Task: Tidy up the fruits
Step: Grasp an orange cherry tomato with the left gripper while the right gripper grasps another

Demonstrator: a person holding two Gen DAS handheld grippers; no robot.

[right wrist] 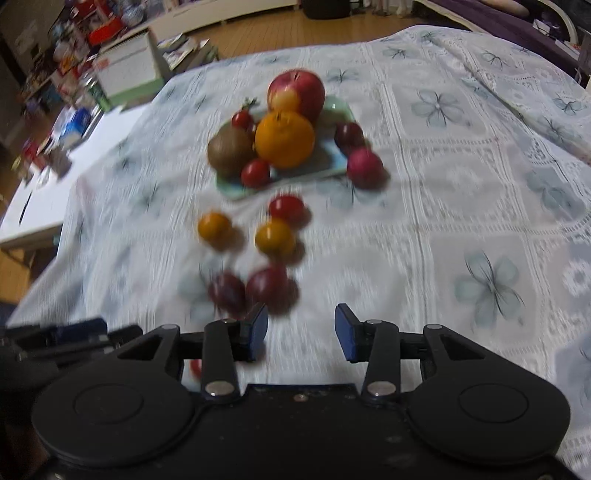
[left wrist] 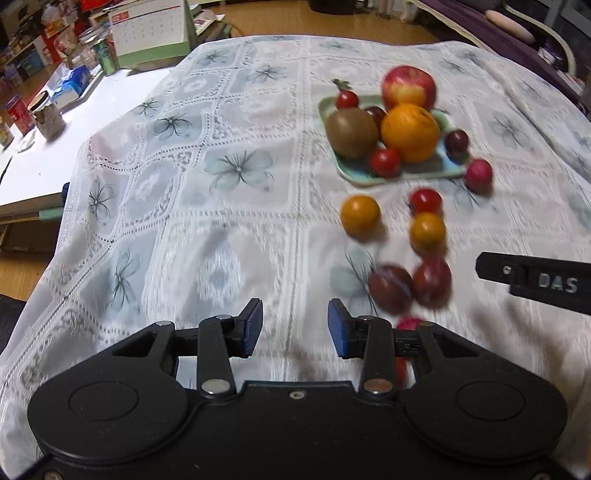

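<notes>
Floral lace tablecloth covers the table, which fills most of both views. White side table at far left holds jars and boxes, with a desk calendar behind them.

Pale green tray sits on the cloth, loaded: red apple at the back, orange in front of it, kiwi to the orange's left, small red tomatoes at the tray's near and far edges. A dark plum lies at the tray's right rim; a pinkish-red fruit sits on the cloth just beside that corner.

Loose on the cloth, nearer the grippers: two yellow tomatoes, one red tomato touching the right-hand yellow one, two dark plums side by side (both views blurred).

Left gripper: jaws partly apart, nothing between the pads, bare cloth below. A red fruit shows behind its right finger.

Right gripper: jaws partly apart, empty, over cloth just near of the plums.
</notes>
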